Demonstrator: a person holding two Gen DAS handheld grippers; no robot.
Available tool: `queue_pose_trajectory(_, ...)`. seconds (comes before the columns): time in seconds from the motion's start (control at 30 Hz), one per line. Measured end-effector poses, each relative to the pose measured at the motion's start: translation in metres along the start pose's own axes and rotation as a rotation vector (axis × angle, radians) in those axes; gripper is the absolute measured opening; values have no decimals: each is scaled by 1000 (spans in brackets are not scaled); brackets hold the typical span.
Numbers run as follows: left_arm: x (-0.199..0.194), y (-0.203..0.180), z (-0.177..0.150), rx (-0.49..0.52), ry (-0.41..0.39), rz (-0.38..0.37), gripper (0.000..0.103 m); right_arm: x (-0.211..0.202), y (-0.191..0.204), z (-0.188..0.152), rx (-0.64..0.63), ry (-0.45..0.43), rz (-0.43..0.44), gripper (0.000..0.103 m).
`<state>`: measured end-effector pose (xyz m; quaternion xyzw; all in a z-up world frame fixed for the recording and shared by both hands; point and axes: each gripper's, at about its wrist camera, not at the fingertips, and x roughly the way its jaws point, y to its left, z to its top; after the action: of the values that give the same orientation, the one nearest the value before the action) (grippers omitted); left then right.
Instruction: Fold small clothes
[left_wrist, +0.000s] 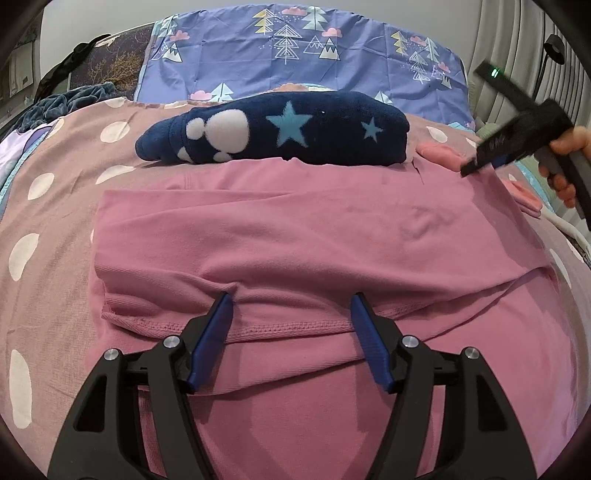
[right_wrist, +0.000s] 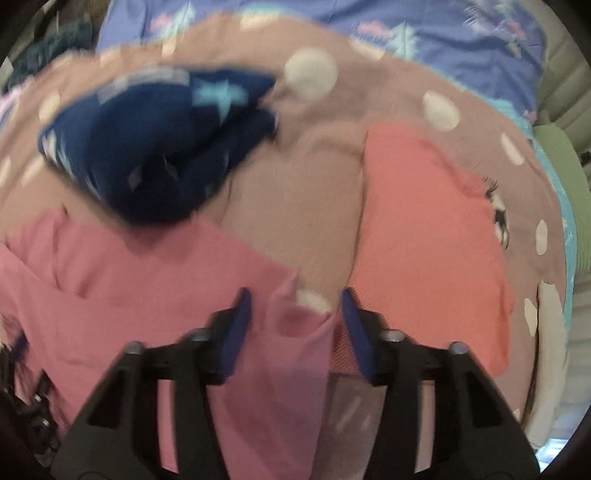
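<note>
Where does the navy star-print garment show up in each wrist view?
Left wrist view: the navy star-print garment lies folded at upper centre, just beyond the far edge of the pink garment.
Right wrist view: it sits upper left, blurred, above the pink garment.
Shared landmark: the polka-dot bedcover under both.

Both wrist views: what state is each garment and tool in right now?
Pink garment: partly folded, lying flat.
Navy star garment: folded, lying beyond it.
Coral garment: lying flat.
Left tool: open over the pink hem.
Right tool: open around a pink corner.
</note>
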<state>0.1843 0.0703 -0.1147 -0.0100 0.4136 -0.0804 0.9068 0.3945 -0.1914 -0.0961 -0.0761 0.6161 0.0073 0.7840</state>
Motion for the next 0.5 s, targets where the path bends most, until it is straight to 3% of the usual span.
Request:
queue_pose_trajectory(0.13, 0, 0, 0, 0, 1, -1, 67, -32, -1, -6, -5, -113, -47, 7)
queue_pose_trajectory(0.2, 0, 0, 0, 1, 1, 0, 67, -37, -11, -1, 27, -142, -178, 2)
queue_pose_trajectory(0.23, 0, 0, 0, 0, 0, -2, 67, -32, -17, 1, 34, -134, -317, 2)
queue_pose_trajectory(0.27, 0, 0, 0, -1, 0, -3, 67, -26, -21, 1, 30, -123, -389, 2)
queue_pose_trajectory(0.37, 1, 0, 1, -2, 1, -5, 67, -22, -42, -9, 90, -118, -284, 2)
queue_pose_trajectory(0.5, 1, 0, 1, -3, 1, -7, 68, -38, -64, -36, 159, -190, -101, 8)
